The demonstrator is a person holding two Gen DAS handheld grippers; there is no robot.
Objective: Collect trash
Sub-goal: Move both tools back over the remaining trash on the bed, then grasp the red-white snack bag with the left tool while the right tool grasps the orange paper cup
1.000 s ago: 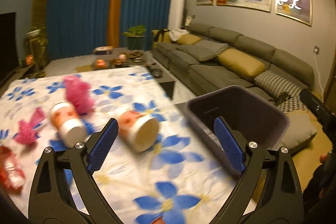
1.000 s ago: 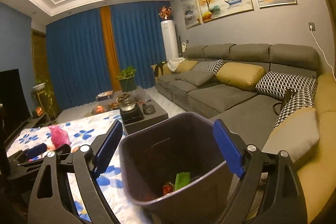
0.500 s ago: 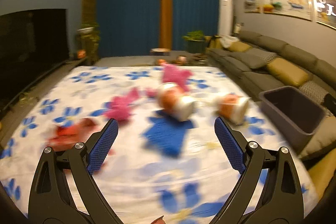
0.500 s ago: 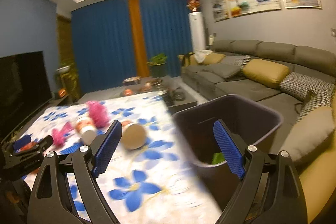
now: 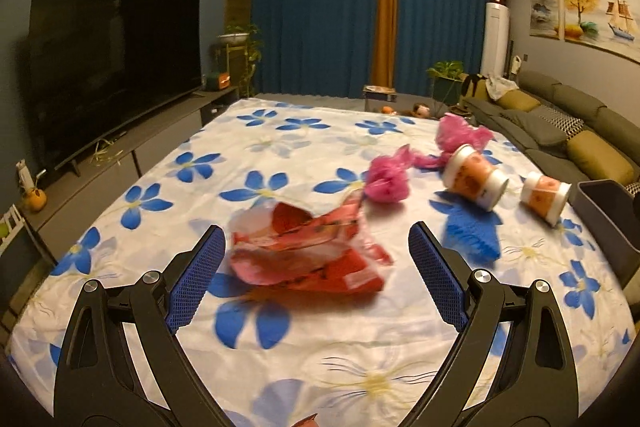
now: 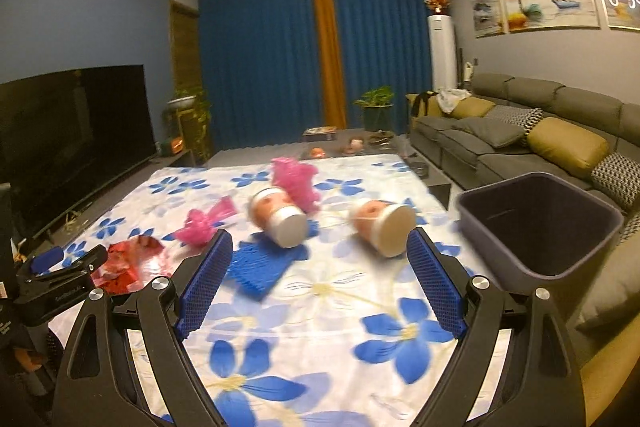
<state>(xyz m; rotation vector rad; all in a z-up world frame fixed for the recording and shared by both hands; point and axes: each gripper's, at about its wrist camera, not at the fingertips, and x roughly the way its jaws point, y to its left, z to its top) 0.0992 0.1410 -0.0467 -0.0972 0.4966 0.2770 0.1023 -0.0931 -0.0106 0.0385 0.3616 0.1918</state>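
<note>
left wrist view: left gripper (image 5: 312, 263) spread wide and empty, framing a crumpled red wrapper (image 5: 308, 251) at frame centre on the floral bench (image 5: 280, 143); likely light, crinkly, best pinched at a fold. right wrist view: right gripper (image 6: 318, 277) wide, empty; paper cup (image 6: 382, 225) centre-right, bin (image 6: 540, 223) at right.
</note>
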